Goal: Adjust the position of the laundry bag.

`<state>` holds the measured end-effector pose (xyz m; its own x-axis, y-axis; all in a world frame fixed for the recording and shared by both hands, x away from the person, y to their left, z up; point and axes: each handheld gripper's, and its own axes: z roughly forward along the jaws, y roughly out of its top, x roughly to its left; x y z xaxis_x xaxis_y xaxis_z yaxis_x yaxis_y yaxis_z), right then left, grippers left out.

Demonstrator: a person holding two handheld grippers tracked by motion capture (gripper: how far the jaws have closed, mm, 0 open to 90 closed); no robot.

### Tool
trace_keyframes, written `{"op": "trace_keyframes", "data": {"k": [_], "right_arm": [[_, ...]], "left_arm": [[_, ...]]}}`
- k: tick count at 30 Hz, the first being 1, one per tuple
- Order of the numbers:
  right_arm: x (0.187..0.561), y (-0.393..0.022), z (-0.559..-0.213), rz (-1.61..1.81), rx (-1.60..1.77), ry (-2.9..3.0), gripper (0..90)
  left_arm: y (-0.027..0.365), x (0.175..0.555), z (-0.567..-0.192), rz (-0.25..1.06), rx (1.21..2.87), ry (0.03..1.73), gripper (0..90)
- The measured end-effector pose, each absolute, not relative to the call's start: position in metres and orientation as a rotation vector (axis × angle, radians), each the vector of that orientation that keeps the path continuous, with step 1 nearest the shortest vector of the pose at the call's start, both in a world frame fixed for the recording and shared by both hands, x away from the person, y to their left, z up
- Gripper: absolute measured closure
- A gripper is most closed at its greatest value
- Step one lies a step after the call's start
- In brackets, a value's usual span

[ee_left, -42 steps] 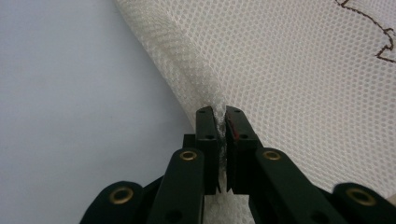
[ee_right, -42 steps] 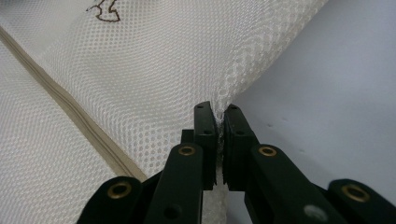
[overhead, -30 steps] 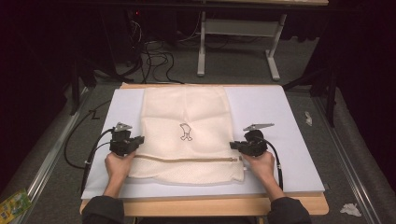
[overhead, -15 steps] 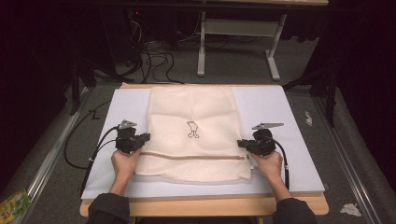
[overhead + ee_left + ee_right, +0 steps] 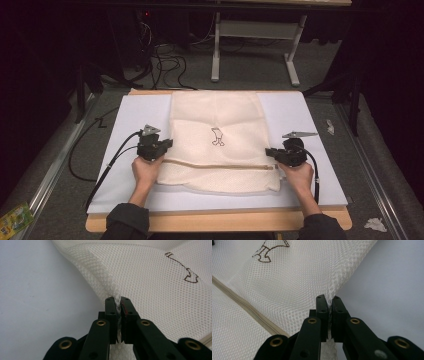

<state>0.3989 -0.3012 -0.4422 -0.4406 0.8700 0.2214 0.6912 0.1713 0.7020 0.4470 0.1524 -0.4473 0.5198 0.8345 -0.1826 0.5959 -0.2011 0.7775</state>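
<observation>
Left jaws: the left gripper [image 5: 118, 305] is pinched tight on the left side edge of the mesh bag [image 5: 160, 285]; netting bunches up between the two black jaws.
Right jaws: the right gripper [image 5: 329, 304] is clamped the same way on the bag's right side edge, a fold of mesh squeezed between its jaws.
Bag from the jaws: the cloth stretches between the two grippers and runs away from the person; a zip [image 5: 220, 165] crosses it from side to side, level with both grips.
Long axis: front to back on the white board [image 5: 135, 115], far end at the board's far edge.
Nearer hand: neither; each hand holds its own side, the small dark emblem [image 5: 217, 136] midway between.
Likely next: both hands must move together to keep the fold straight.
</observation>
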Motion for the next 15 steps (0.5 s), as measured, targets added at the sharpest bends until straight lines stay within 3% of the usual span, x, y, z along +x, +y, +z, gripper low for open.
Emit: {"op": "trace_keyframes", "data": {"k": [15], "right_arm": [[0.398, -0.326, -0.454, 1.117, 1.583, 2.171, 87.4]], "left_arm": [[0.132, 0.448, -0.455, 0.378, 1.960, 1.145, 83.7]]}}
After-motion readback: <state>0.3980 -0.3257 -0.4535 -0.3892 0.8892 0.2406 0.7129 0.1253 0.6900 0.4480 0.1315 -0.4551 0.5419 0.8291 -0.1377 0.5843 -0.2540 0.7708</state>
